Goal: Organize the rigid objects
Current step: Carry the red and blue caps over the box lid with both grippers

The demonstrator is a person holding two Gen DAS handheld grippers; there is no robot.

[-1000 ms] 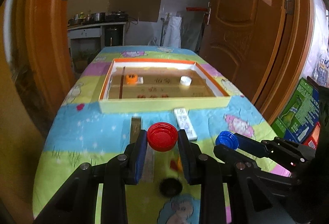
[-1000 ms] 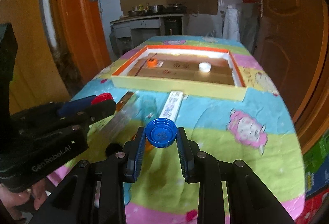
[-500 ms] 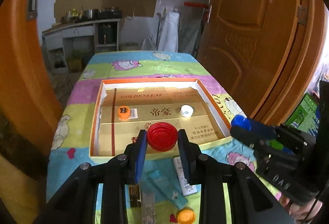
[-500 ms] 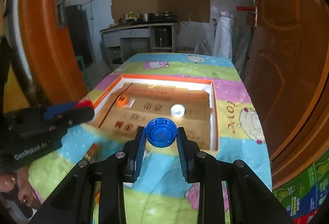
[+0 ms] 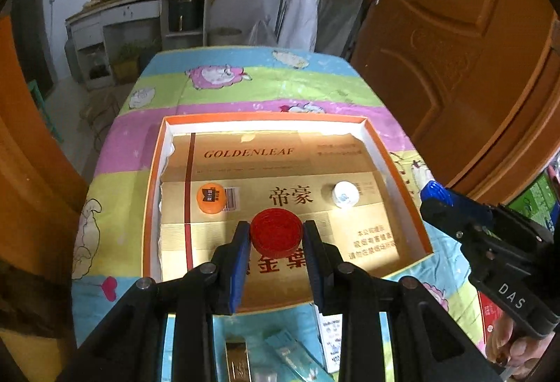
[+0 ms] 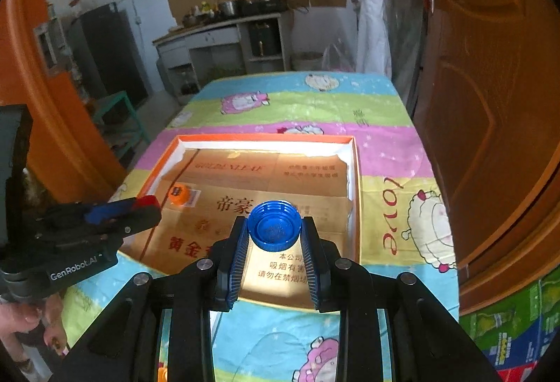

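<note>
My left gripper (image 5: 276,235) is shut on a red bottle cap (image 5: 276,233) and holds it above the front of the shallow orange-rimmed box (image 5: 154,193). My right gripper (image 6: 274,231) is shut on a blue bottle cap (image 6: 274,229) above the same box (image 6: 354,193), toward its right side. An orange cap (image 5: 210,198) and a white cap (image 5: 345,194) lie inside the box on the gold cardboard liner. The orange cap also shows in the right wrist view (image 6: 178,193). Each gripper shows in the other's view: the right one (image 5: 434,194) and the left one (image 6: 148,203).
The box sits on a table with a colourful cartoon cloth (image 5: 245,84). Near the table's front edge lie a white remote-like bar (image 5: 330,340), a teal packet (image 5: 294,354) and a brown strip (image 5: 238,361). A wooden door (image 5: 455,32) stands to the right.
Both grippers have risen and moved forward from the near table edge to above the box, each still holding its cap. The view now tilts down into the box.
</note>
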